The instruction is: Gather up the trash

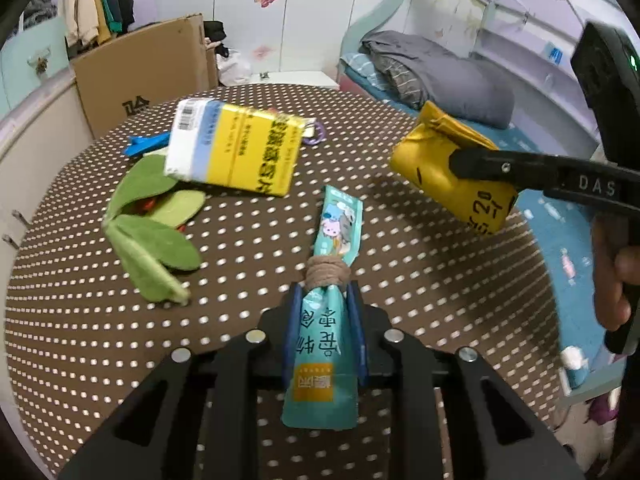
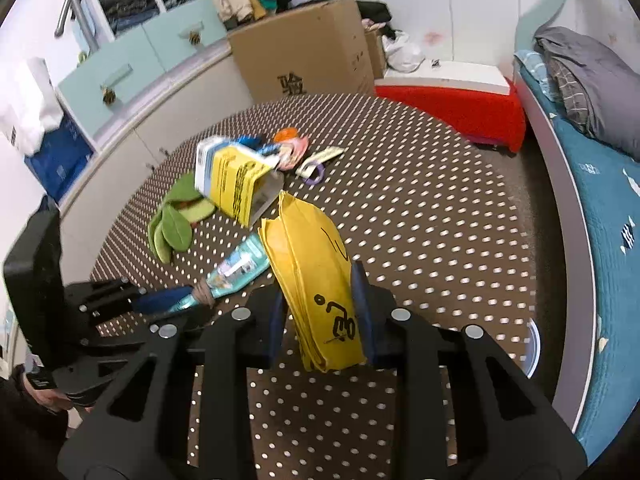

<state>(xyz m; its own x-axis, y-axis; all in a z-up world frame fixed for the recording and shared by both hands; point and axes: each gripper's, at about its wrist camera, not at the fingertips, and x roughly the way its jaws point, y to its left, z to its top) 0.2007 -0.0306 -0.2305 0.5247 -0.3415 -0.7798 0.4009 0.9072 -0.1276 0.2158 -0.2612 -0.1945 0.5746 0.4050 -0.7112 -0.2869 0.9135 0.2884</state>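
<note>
A teal snack packet (image 1: pixel 320 344) with brown string wound round its middle is pinched between the blue pads of my left gripper (image 1: pixel 324 292). The same packet (image 2: pixel 240 268) and left gripper (image 2: pixel 176 300) show low on the left in the right wrist view. My right gripper (image 2: pixel 318 276) is shut on a folded yellow packet (image 2: pixel 308 256) with black handwriting. From the left wrist view, that yellow packet (image 1: pixel 432 160) hangs above the table's right side in the right gripper (image 1: pixel 460 164). A hand holds that gripper's handle.
On the brown dotted tablecloth (image 1: pixel 400 280) lie a yellow and white box (image 1: pixel 236 152), a green leaf-shaped cloth (image 1: pixel 152 232), a blue clip (image 1: pixel 146 144) and a purple ring (image 1: pixel 318 134). A cardboard box (image 1: pixel 140 72) stands behind the table. A bed (image 1: pixel 440 76) lies to the right.
</note>
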